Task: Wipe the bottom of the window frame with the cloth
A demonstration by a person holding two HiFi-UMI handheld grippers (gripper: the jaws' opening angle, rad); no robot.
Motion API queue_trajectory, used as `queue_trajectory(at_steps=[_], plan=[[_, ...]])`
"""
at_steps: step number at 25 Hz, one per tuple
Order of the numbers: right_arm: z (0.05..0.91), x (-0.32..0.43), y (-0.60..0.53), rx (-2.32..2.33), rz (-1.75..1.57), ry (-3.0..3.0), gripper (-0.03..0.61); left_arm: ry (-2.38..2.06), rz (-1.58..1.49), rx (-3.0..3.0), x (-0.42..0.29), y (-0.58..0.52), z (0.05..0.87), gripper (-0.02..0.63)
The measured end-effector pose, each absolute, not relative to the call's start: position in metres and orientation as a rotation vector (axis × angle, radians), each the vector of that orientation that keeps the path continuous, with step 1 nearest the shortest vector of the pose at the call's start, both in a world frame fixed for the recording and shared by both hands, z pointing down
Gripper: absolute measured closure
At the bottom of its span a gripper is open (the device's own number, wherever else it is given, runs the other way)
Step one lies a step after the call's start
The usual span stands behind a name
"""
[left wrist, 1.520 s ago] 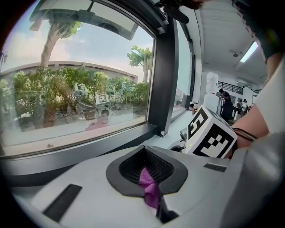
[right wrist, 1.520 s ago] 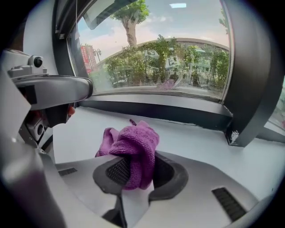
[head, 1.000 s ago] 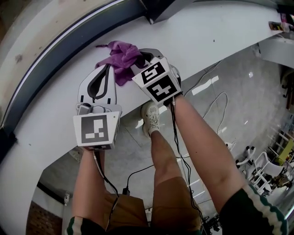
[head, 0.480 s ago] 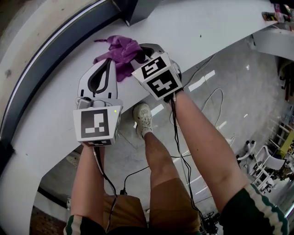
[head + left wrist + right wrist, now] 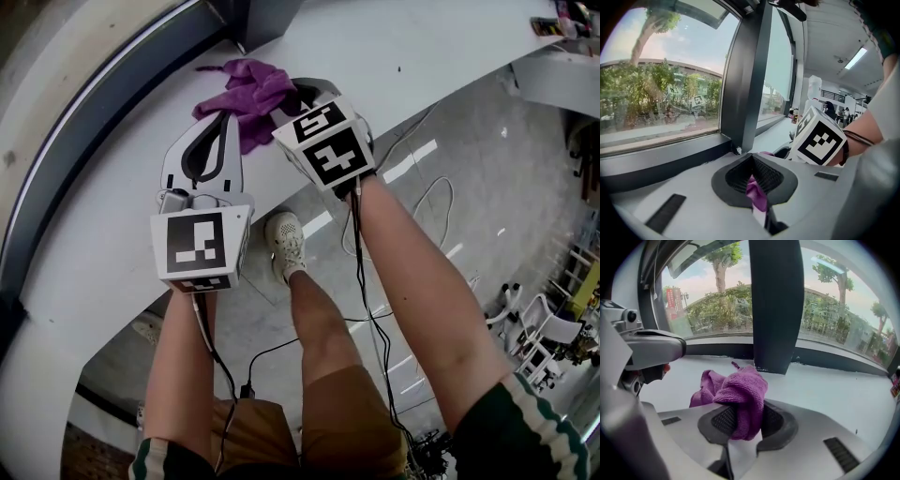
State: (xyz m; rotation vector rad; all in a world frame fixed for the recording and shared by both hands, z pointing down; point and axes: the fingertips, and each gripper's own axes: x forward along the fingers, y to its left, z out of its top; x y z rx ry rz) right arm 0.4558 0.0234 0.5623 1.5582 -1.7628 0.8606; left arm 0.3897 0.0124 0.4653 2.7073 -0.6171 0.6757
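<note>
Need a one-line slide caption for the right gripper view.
Right tool clamps a bunched purple cloth over the white sill, facing the dark window frame post.

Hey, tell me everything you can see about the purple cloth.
The purple cloth looks like soft, nubby microfibre, crumpled into a loose bunch. It lies on the white sill, just in front of the dark frame post. The right claw is shut on a thick fold that drapes down between its jaws, and a thin edge sits pinched in the left claw. The rest of it spreads over the sill toward the window.
</note>
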Motion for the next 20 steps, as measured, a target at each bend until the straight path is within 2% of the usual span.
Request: queue_trajectory(at_steps=[20], plan=[[0.570, 0.457, 0.051, 1.583, 0.871, -1.740, 0.468, -0.576, 0.670, 2.718, 0.384, 0.035, 0.481, 0.604]])
